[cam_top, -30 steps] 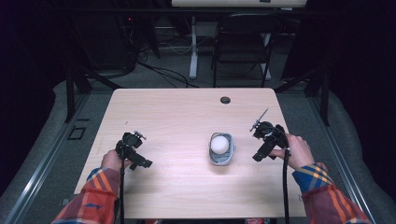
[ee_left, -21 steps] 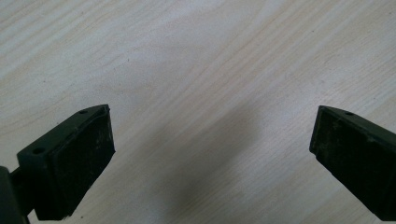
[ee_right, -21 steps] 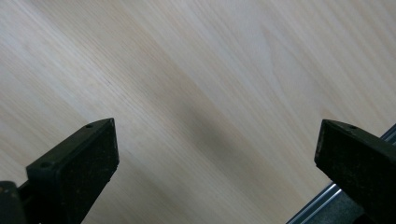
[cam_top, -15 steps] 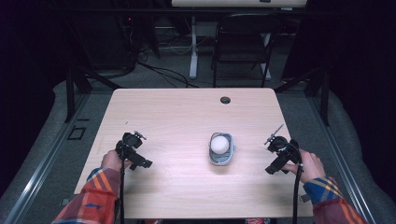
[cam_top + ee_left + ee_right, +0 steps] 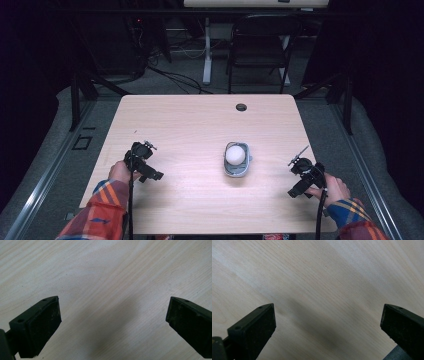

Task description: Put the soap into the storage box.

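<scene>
A small grey dish (image 5: 236, 170) holding a white ball (image 5: 235, 155) sits right of centre on the light wooden table (image 5: 200, 125). My left gripper (image 5: 149, 171) rests near the table's left side, held by a hand in a plaid sleeve, well apart from the dish. In the left gripper view this gripper (image 5: 113, 303) is open over bare wood. My right gripper (image 5: 300, 186) is low over the table's right front part, to the right of the dish. Its jaws (image 5: 327, 310) stand wide apart in the right gripper view, with nothing between them.
A black grommet hole (image 5: 241, 107) lies near the table's far edge. A dark chair (image 5: 260, 47) and cables stand on the floor beyond the table. The table's right edge runs close beside my right gripper.
My right gripper has moved away from the dish, rightward and toward the near edge. The left gripper, dish and ball have stayed put.
</scene>
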The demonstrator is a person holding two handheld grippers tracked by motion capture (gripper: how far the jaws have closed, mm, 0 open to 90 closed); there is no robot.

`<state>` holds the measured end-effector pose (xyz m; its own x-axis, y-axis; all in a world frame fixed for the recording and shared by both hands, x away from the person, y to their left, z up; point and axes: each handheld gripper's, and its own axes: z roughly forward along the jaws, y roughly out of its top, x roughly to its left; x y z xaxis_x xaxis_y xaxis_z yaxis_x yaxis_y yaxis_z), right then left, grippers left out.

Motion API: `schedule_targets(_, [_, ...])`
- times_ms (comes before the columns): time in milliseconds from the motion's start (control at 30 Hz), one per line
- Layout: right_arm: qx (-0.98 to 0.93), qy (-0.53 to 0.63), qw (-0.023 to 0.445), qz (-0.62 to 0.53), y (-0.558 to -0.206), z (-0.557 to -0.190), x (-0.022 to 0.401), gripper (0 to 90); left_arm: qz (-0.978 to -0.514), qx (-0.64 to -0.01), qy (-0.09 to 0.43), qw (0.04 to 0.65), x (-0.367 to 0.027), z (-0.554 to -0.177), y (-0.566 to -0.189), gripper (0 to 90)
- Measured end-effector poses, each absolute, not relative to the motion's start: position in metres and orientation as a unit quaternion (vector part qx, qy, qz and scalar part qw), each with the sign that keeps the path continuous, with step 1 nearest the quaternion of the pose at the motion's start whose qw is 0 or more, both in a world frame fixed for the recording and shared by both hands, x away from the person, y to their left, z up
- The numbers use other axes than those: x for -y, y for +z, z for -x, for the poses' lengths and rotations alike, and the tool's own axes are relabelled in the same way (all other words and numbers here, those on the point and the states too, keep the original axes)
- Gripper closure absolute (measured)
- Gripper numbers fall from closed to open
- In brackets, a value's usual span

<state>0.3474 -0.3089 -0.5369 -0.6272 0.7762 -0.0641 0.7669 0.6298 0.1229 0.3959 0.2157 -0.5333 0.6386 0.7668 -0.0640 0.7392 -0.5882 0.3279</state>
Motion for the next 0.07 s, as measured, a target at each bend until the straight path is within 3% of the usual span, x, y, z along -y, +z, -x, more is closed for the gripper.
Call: schedule_targets(67, [-0.898, 0.046, 0.055, -0.433, -0.5385, -0.3471, 0.3089, 0.0, -0.890, -0.422, 0.043, 0.164, -0.2156, -0.3958, -0.5332, 0.0])
